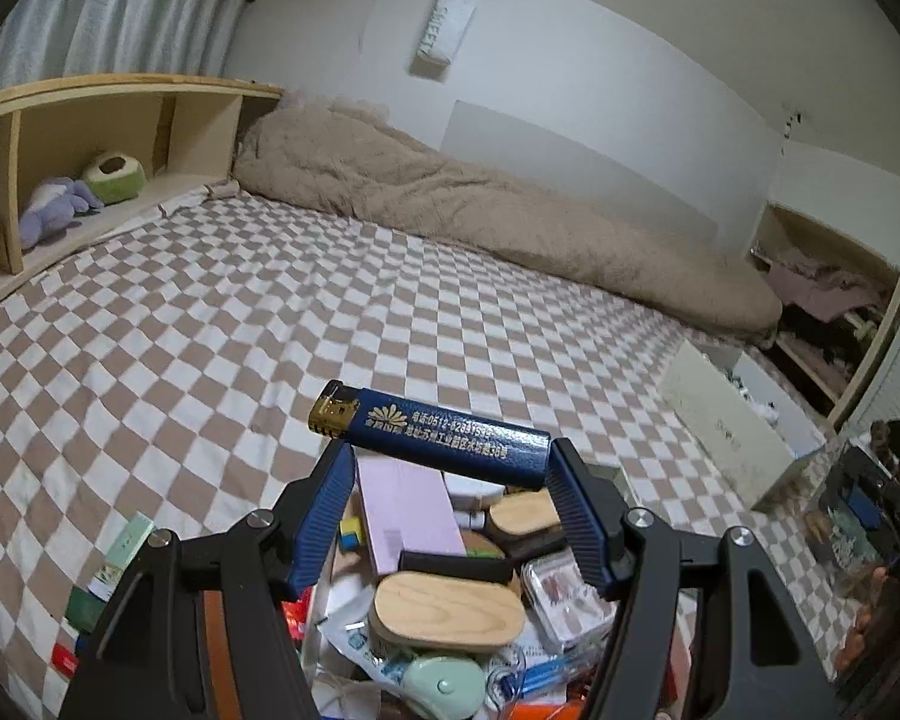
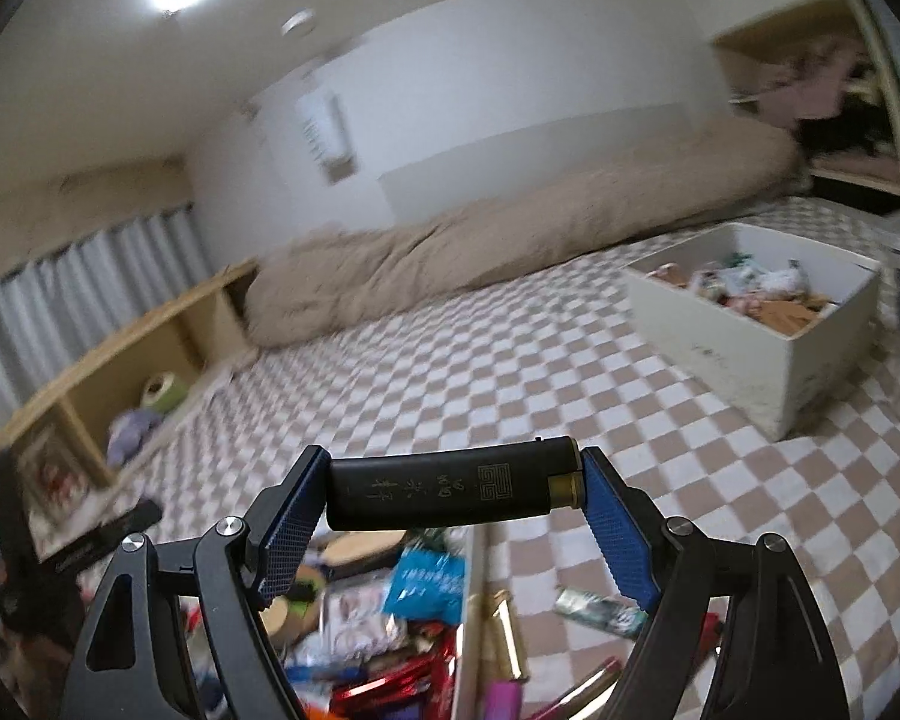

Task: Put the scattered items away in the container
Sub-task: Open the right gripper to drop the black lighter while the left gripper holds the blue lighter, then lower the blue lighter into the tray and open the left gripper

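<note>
We work over a bed point(image 1: 210, 312) covered in a checked sheet. A white container point(image 2: 750, 354) sits on it, well apart from us in the right wrist view, already partly filled. Below both tongs lies a heap of scattered items point(image 1: 450, 606).

The left tongs point(image 1: 450, 468) stand part open, clamped on a blue lighter point(image 1: 432, 435) held crosswise above the heap, one pad near the middle of the body and one at the base, so the metal head overhangs.

The right tongs point(image 2: 453, 492) stand wider, clamped end to end on a black lighter point(image 2: 450, 489).

We judge both lighters light, rigid and smooth-cased. A lengthwise grip may pivot; flat-side contact seats better.
</note>
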